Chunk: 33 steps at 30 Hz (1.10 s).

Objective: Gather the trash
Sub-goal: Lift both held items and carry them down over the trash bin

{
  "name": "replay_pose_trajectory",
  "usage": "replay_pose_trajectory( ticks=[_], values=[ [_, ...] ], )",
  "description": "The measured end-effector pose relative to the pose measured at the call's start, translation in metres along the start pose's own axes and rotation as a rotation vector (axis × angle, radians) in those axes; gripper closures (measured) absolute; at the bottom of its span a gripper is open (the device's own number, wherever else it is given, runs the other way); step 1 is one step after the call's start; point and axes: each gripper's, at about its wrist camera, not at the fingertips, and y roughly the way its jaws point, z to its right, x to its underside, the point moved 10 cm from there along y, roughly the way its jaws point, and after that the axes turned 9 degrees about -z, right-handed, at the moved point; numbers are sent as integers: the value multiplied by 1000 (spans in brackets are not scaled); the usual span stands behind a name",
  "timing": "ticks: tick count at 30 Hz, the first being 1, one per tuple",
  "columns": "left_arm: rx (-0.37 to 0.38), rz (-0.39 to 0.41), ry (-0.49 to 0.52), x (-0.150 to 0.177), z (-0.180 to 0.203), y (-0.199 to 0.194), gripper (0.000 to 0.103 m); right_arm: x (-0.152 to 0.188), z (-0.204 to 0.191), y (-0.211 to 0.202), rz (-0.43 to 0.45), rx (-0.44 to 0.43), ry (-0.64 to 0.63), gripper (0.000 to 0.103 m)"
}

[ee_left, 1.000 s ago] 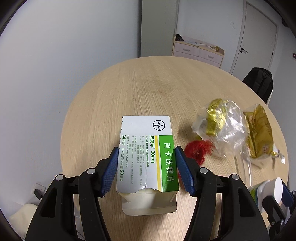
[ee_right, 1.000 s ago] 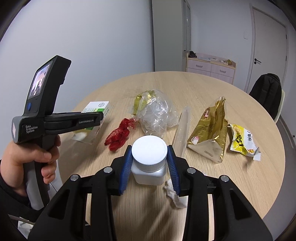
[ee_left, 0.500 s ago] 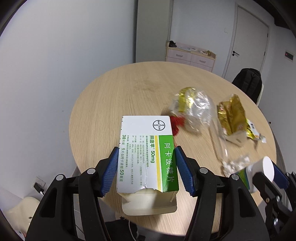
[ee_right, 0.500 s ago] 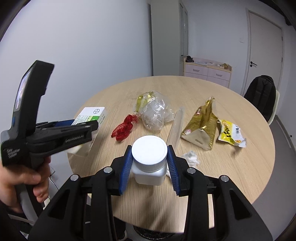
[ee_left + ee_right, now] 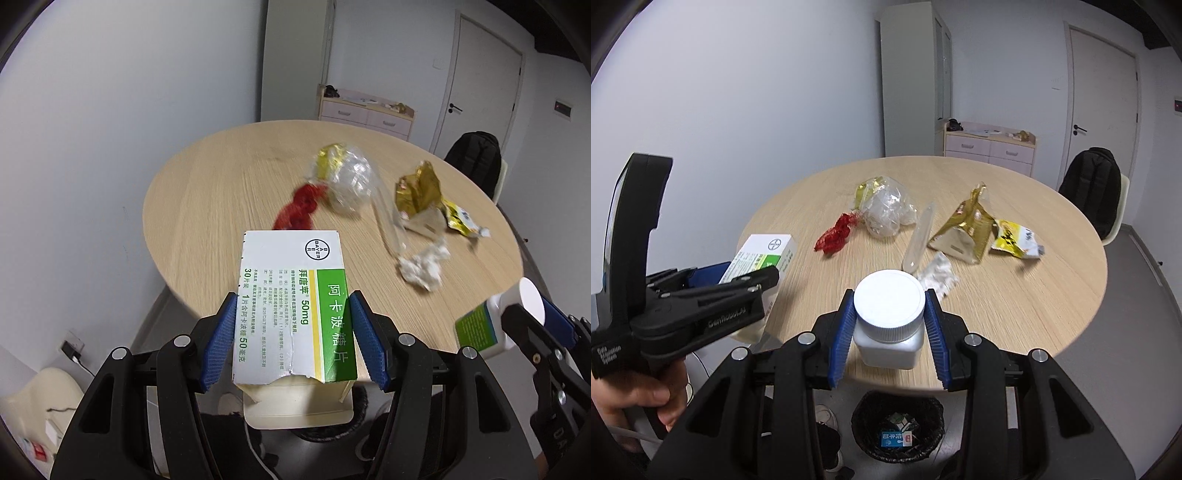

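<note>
My left gripper (image 5: 293, 334) is shut on a white and green medicine box (image 5: 291, 306), held in the air over the near edge of the round wooden table (image 5: 229, 199). My right gripper (image 5: 888, 326) is shut on a white pill bottle (image 5: 888, 328) with a white cap. That bottle (image 5: 495, 325) also shows at the right of the left wrist view, and the box (image 5: 761, 258) at the left of the right wrist view. A black mesh trash bin (image 5: 897, 430) stands on the floor below the table edge, right under the bottle.
On the table lie a red wrapper (image 5: 834, 234), a crumpled clear bag (image 5: 886, 208), a clear plastic sleeve (image 5: 919, 236), a gold pouch (image 5: 966, 229), a yellow snack packet (image 5: 1015, 238) and a white paper wad (image 5: 936, 273). A chair with a black backpack (image 5: 1095, 184) stands at the right.
Both grippers have drawn back from over the table toward its near edge, still gripping the box and the bottle. The bin on the floor has come into the right wrist view.
</note>
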Motion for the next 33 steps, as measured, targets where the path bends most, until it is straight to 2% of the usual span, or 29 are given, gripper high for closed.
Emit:
replay_pose_trajectory(
  ticks=[17, 26, 33],
  values=[
    [37, 25, 19, 89, 34, -31, 43, 58, 22, -33, 5, 35, 36, 67],
    [43, -1, 24, 121, 44, -23, 43, 83, 31, -34, -1, 58, 33, 67],
    [44, -43, 27, 147, 43, -1, 43, 109, 37, -16, -34, 69, 33, 67]
  ],
)
